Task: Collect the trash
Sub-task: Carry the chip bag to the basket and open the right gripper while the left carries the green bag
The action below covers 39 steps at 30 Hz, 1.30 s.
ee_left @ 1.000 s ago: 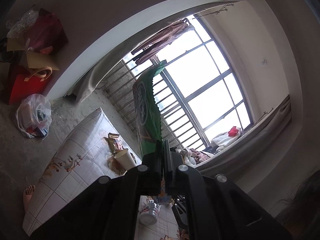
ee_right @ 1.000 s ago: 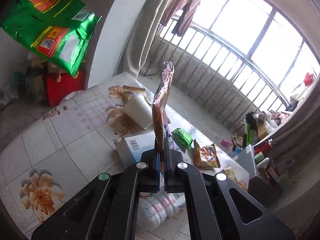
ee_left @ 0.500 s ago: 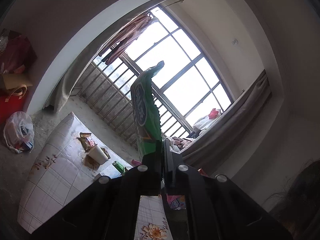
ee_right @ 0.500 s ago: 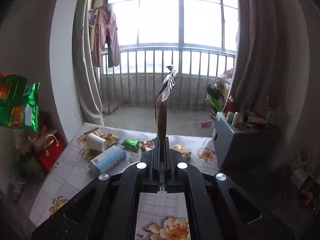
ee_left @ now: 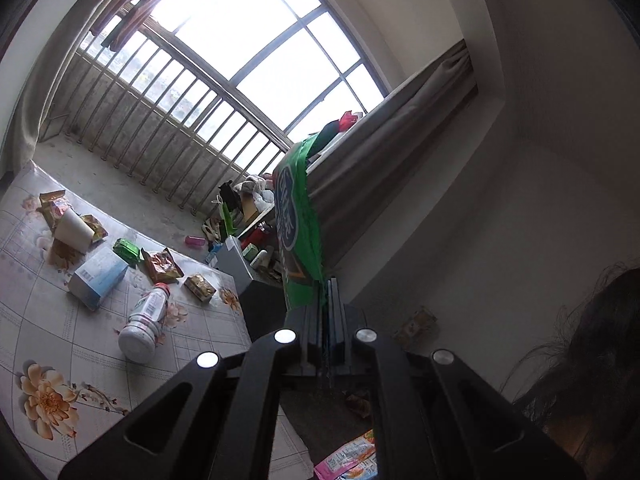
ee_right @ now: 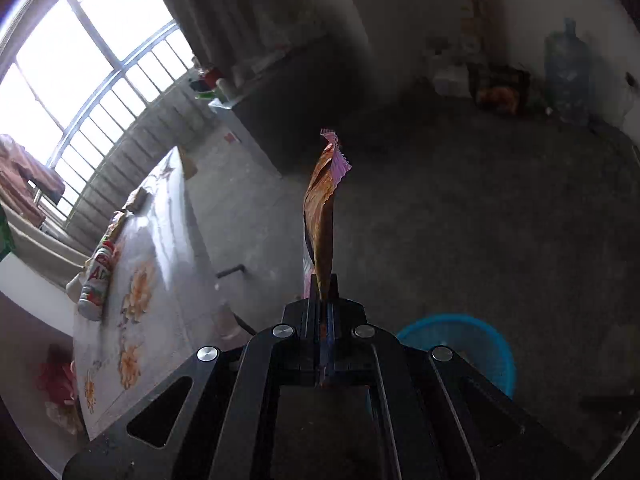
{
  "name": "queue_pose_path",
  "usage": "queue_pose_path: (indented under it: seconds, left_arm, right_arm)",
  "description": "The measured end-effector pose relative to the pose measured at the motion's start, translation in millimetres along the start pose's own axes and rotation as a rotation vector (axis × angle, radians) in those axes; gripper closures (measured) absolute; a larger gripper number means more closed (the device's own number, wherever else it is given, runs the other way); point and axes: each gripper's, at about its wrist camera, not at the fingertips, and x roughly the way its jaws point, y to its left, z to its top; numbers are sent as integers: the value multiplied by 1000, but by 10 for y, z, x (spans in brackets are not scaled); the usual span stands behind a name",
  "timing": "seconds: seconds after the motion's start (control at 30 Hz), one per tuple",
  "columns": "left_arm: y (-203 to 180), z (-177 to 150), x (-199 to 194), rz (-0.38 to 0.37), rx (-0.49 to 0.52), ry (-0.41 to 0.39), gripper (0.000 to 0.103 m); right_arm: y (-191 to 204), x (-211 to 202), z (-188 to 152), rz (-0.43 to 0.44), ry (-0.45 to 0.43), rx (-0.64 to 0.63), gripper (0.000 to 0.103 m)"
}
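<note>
the left gripper (ee_left: 327,292) is clenched on the bottom edge of a green snack bag (ee_left: 298,232), which stands up flat and thin between the closed fingers, its face printed with a dark oval logo, its top edge curling toward the window (ee_left: 256,52). the right gripper (ee_right: 324,288) is likewise pinched shut on an orange-brown wrapper (ee_right: 322,216) with a crimped pink edge, held upright and seen almost edge-on. just below and to the right of that gripper sits a blue basket (ee_right: 480,344), partly hidden by the gripper body, on a dark concrete floor (ee_right: 460,200). off to the left is a table with a floral cloth (ee_left: 52,344), where a plastic bottle (ee_left: 144,324) lies on its side among a white box (ee_left: 98,278), a paper cup (ee_left: 74,230) and more wrappers. both wrappers are light and slick and gripped only by an edge, so a fast swing could slip one free, or a release away from the basket's opening could let it flutter to the floor.
</note>
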Motion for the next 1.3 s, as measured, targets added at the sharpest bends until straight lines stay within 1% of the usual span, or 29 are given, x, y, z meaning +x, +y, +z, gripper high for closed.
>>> queue_pose_path:
  seconds: [0.07,0.13,0.2,0.27,0.33,0.4,0.5,0.57,0.63,0.73,0.8,0.83,0.9,0.97,1.0,1.03,1.07,1.1,1.13,1.17,1.2,1.23,1.27,1.3]
  left_arm:
    - [-46,-79,151,-22,3,39,101]
    - [-88,-141,274,-36,2,74,101]
    - [-139,-220,366,-43,8,106,101]
    - [-179,-274,430,-39,20,127,101]
    - [-214,-320,461,-26,33,142,101]
    - [-232,-352,476,-11,41,150,101]
    - [-235,-392,492,17,50,157,101]
    - [-212,-421,510,34,46,163,101]
    - [-177,-442,526,53,43,169,101]
    - [-144,-453,519,88,45,175,101]
    - [-114,-463,517,111,42,181,101]
    - [-96,-471,520,120,40,185,101]
    - [-69,-486,527,130,37,189,101]
    - [-33,-508,550,131,28,192,101]
    - [-11,-518,564,130,21,192,101]
    - [-1,-524,572,128,17,196,101]
    - [8,-532,589,126,16,200,101]
    - [13,-541,604,127,18,204,101]
    - [15,-548,622,130,21,212,101]
    - [17,-553,635,128,21,218,101]
    - [15,-556,641,125,20,222,101]
    - [16,-558,650,123,18,225,101]
    - [17,-562,649,120,16,224,101]
    - [19,-564,649,116,14,223,101]
  right_arm:
    - [-412,211,-212,-36,76,105,102]
    - [-768,445,-378,-101,134,172,102]
    - [-982,735,-518,-129,190,204,102]
    - [-1078,1024,-617,-179,238,204,102]
    - [-1073,1312,-697,-285,284,137,102]
    - [-976,1624,-762,-368,329,68,102]
    - [-829,2214,-909,-506,427,-61,101]
    - [-851,2543,-1096,-530,490,-133,101]
    - [-725,2912,-1282,-585,559,-251,100]
    - [-564,3313,-1569,-611,654,-409,100]
    - [-532,3452,-1674,-606,692,-448,97]
    - [-542,3523,-1731,-597,732,-458,97]
    - [-605,3673,-1861,-581,842,-460,90]
    - [-647,3757,-1931,-578,867,-489,79]
    - [-672,3793,-1969,-554,890,-483,73]
    - [-703,3823,-1999,-518,915,-464,57]
    - [-732,3837,-2010,-507,929,-451,51]
    - [-756,3841,-2020,-511,948,-443,51]
    - [-760,3816,-2004,-517,943,-440,51]
    - [-762,3767,-1969,-518,933,-426,44]
    - [-761,3696,-1929,-514,912,-414,37]
    - [-745,3604,-1874,-503,875,-418,24]
    - [-719,3502,-1837,-499,844,-434,20]
    - [-699,3404,-1818,-504,827,-457,19]
